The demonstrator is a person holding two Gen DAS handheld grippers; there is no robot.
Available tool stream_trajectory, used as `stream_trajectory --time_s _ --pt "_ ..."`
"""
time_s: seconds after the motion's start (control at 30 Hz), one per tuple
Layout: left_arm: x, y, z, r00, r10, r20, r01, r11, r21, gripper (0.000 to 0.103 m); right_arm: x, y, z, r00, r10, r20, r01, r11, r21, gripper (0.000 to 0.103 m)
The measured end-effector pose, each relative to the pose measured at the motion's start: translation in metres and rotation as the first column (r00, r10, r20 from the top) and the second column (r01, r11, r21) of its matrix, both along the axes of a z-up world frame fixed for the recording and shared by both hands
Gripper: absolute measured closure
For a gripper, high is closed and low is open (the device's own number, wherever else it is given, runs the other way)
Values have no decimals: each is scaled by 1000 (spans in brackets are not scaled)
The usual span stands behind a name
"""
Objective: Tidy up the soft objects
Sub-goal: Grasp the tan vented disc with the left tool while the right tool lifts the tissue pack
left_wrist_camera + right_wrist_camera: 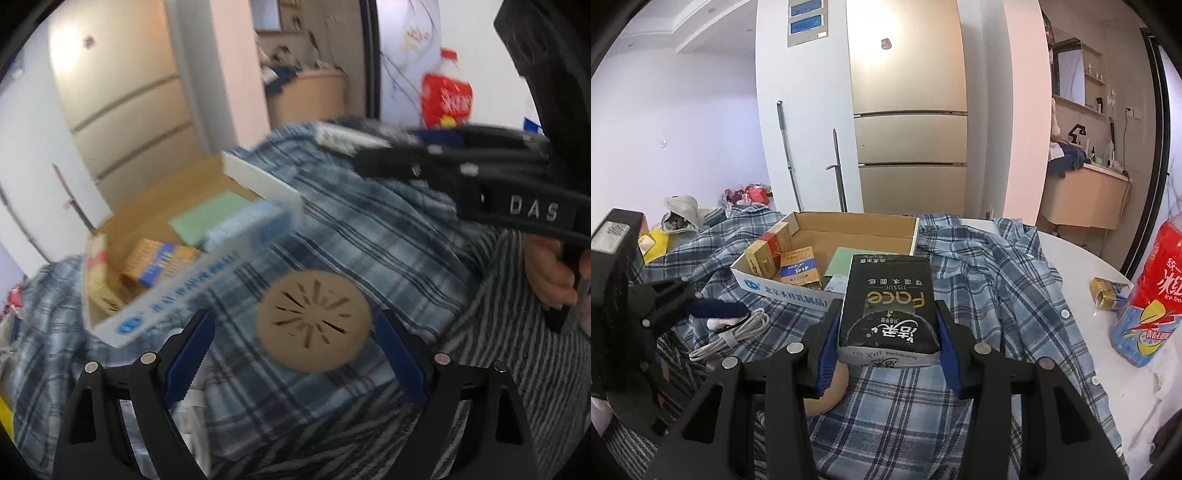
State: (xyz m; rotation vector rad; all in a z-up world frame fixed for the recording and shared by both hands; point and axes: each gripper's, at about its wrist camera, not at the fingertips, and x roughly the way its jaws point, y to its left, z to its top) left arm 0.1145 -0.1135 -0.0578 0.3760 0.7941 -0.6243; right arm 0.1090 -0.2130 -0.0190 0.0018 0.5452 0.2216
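Our right claw point(888, 347) clamped a black, soft plastic tissue pack point(888, 306) above the rumpled blue plaid shirt point(997, 280); our left claw point(295, 339) gaped empty over a round tan slotted disc point(314, 321).

Even indoor daylight fills both fisheye views, with black vignette at the corners and straight lines bowing toward the edges. The left wrist view is smeared by motion blur, the cardboard box point(155, 258) and round pad point(314, 321) soft. The right wrist view is sharp; glare brightens the fridge point(908, 92) door
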Motion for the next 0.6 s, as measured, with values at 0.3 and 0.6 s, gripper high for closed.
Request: stream_trajectory --time_s 0.3,0.6 --pt "23 -21 -15 985 -7 -171 9 1000 13 13 1 -3 -2 1000 -22 -16 22 1000 9 57" --pt "34 -24 -30 975 31 -220 -20 998 52 13 8 -4 -7 998 -29 -56 30 999 13 57"
